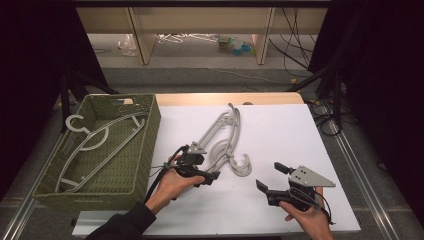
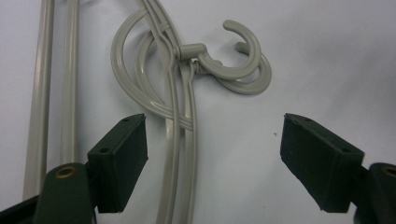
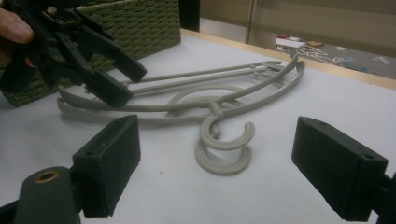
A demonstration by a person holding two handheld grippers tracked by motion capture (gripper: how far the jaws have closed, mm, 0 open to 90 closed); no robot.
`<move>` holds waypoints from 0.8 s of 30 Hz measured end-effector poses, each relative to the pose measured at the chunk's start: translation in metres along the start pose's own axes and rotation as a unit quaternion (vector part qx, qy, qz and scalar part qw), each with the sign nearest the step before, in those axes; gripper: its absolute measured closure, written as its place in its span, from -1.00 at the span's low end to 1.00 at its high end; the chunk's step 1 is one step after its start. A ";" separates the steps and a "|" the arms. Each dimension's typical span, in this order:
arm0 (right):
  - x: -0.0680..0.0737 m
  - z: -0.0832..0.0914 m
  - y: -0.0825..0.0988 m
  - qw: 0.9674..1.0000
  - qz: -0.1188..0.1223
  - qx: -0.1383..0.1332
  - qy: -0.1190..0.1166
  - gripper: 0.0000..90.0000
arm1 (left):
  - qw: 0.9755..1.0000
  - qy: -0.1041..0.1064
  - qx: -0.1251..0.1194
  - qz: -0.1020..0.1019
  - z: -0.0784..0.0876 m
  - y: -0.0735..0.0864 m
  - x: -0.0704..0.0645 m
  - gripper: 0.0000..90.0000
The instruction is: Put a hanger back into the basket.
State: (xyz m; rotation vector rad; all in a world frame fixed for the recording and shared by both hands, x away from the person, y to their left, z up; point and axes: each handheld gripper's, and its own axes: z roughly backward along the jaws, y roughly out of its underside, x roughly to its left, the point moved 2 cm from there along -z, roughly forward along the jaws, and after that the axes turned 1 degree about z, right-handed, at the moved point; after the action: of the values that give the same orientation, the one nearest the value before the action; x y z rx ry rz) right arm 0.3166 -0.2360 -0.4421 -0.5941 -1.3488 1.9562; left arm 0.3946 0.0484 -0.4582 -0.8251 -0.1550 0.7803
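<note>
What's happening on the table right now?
A person holds a tool in each hand over a white table. The left tool, jaws open, hangs over the arms of two stacked grey hangers without gripping them. The right tool waits open beside them, holding nothing. One hanger already lies in the green woven basket at the left.

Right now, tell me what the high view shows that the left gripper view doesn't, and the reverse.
High view: a green basket at the table's left with a hanger in it, the right tongs open over bare white table, and both of the person's hands.

Left gripper view: a close look at the left tongs, open, with the stacked hangers' arms running up between the jaws and nothing pressed.

Both: the grey hangers piled on the table, their hooks overlapping.
</note>
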 end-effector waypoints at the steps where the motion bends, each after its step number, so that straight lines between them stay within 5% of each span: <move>1: 0.000 0.000 0.000 1.000 0.004 -0.003 0.000 -0.63 | 1.000 -0.005 0.004 0.002 -0.002 0.000 0.000 -0.48; 22: 0.002 -0.002 -0.002 1.000 0.009 0.005 -0.007 -0.63 | 0.997 -0.007 0.071 -0.013 -0.037 0.002 0.009 -0.34; 24: 0.002 -0.002 -0.002 1.000 0.019 0.001 -0.004 -0.63 | 0.996 0.002 0.085 -0.011 -0.040 0.002 0.014 -0.20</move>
State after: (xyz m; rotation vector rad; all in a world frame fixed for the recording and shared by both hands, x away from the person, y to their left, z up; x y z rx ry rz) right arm 0.3175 -0.2323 -0.4408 -0.6152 -1.3501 1.9918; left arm 0.4200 0.0348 -0.4891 -0.6622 -0.0922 0.7609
